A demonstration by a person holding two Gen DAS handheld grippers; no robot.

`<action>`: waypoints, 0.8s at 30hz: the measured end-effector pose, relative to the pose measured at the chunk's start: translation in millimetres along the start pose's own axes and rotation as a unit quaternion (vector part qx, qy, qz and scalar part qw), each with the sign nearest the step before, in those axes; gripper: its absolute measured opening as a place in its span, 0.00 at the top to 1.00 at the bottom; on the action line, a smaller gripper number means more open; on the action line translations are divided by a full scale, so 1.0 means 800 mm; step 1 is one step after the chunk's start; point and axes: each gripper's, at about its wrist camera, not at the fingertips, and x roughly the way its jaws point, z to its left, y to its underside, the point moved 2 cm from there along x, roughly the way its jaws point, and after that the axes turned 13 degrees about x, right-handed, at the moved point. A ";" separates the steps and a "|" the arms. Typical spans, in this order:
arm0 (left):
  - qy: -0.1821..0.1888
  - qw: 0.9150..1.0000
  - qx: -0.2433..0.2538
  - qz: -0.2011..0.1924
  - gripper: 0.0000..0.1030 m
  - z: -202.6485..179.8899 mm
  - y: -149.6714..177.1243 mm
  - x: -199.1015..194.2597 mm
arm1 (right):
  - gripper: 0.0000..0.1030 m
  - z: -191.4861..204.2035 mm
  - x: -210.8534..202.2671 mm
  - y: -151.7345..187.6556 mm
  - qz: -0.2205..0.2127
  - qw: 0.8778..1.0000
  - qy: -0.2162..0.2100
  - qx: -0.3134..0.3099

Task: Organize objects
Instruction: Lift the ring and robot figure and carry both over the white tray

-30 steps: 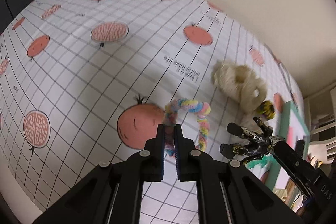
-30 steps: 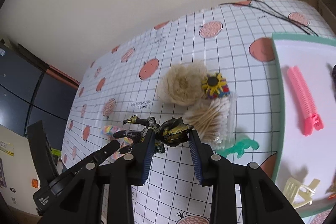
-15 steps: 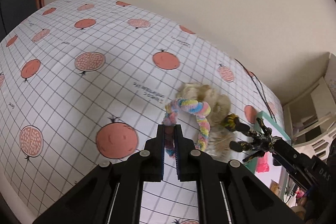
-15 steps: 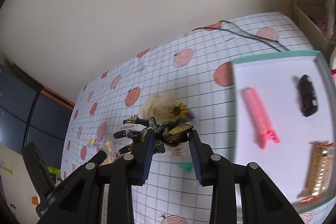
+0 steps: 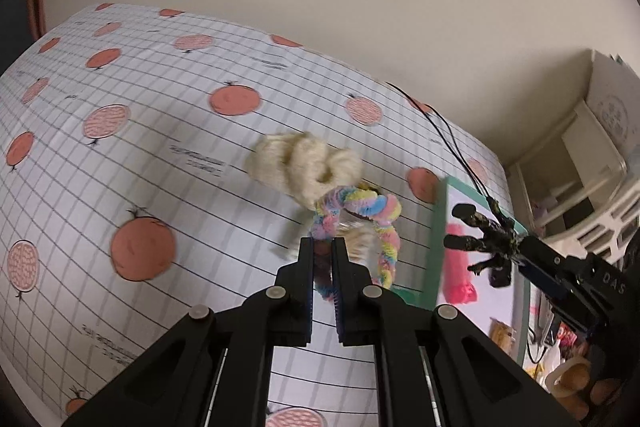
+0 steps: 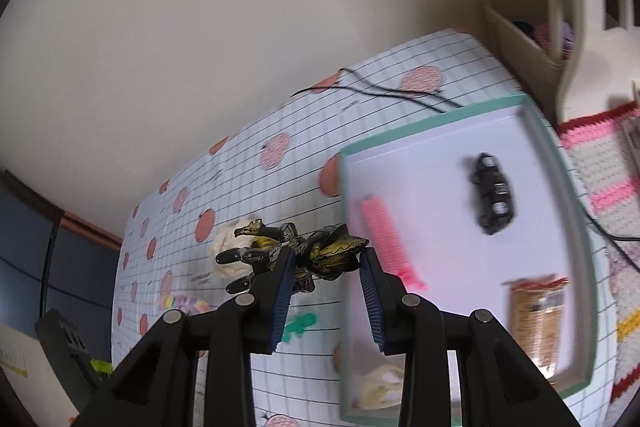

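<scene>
The left tongs pinched a pastel rainbow twisted fuzzy loop above the desk. The right tongs, marked "DAS", clamped a black-and-yellow claw clip beside the green-rimmed white tray.

Dim, flat indoor light; heavy fisheye bending, black vignette corners. Motion blur smeared tray at 3 o'clock; wall evenly lit.

Pink comb blurred (tray too)
</scene>
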 end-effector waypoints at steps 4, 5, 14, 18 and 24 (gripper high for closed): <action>0.018 1.000 0.020 0.003 0.92 -0.035 0.004 0.007 | 0.66 -0.026 -0.011 -0.013 -0.009 1.000 0.009 0.017; 0.024 0.999 0.029 0.003 0.92 -0.047 0.005 0.008 | 0.66 -0.031 -0.013 -0.016 -0.010 1.000 0.011 0.020; 0.059 0.993 0.103 -0.004 0.92 -0.135 0.016 0.023 | 0.66 -0.094 -0.024 -0.042 -0.023 0.997 0.035 0.061; 0.063 0.989 0.135 0.002 0.92 -0.170 0.024 0.035 | 0.66 -0.114 -0.029 -0.049 -0.026 0.996 0.040 0.075; 0.070 0.985 0.158 0.007 0.92 -0.200 0.032 0.051 | 0.66 -0.129 -0.026 -0.050 -0.028 0.994 0.058 0.083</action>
